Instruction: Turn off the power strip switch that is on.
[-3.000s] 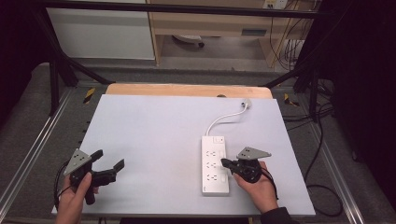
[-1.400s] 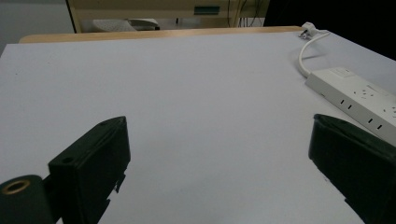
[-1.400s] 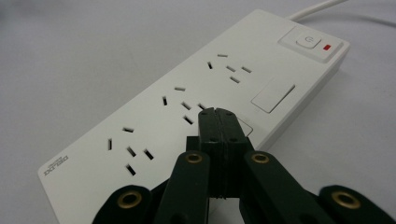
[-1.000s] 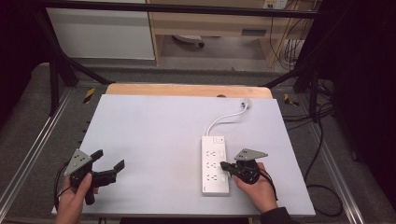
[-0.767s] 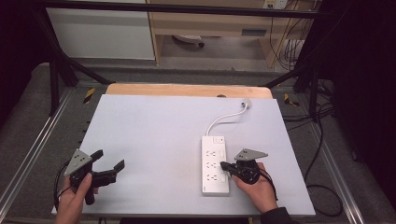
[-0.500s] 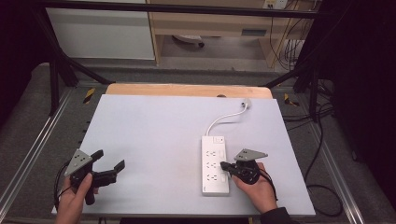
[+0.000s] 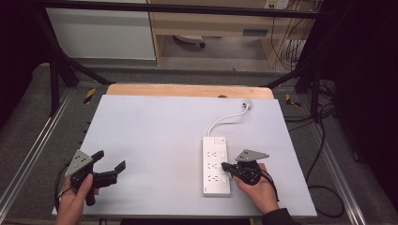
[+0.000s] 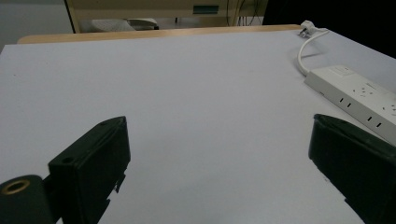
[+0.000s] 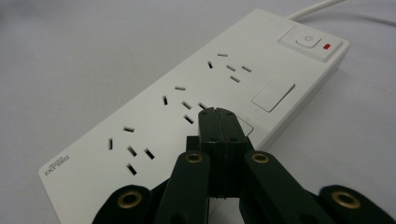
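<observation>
A white power strip (image 7: pixel 215 165) with several sockets lies on the right half of the white table, its cable (image 7: pixel 226 117) curving back to a plug (image 7: pixel 247 103). My right gripper (image 7: pixel 225 166) is shut with nothing between its jaws, its tip over the strip's right edge near the middle socket. The right gripper view looks down on the strip (image 9: pixel 196 107), and the closed tip (image 9: pixel 218 116) hides part of one socket. My left gripper (image 7: pixel 109 163) rests open at the table's front left, far from the strip. Its jaws stand wide apart (image 8: pixel 219 154), and the strip (image 8: pixel 357 100) lies beyond them at the right.
The white table (image 7: pixel 155 131) has a wooden strip (image 7: pixel 187 90) along its far edge. Metal rails run along both sides, and black cables (image 7: pixel 324 187) hang off the right. A shelf unit stands on the floor behind.
</observation>
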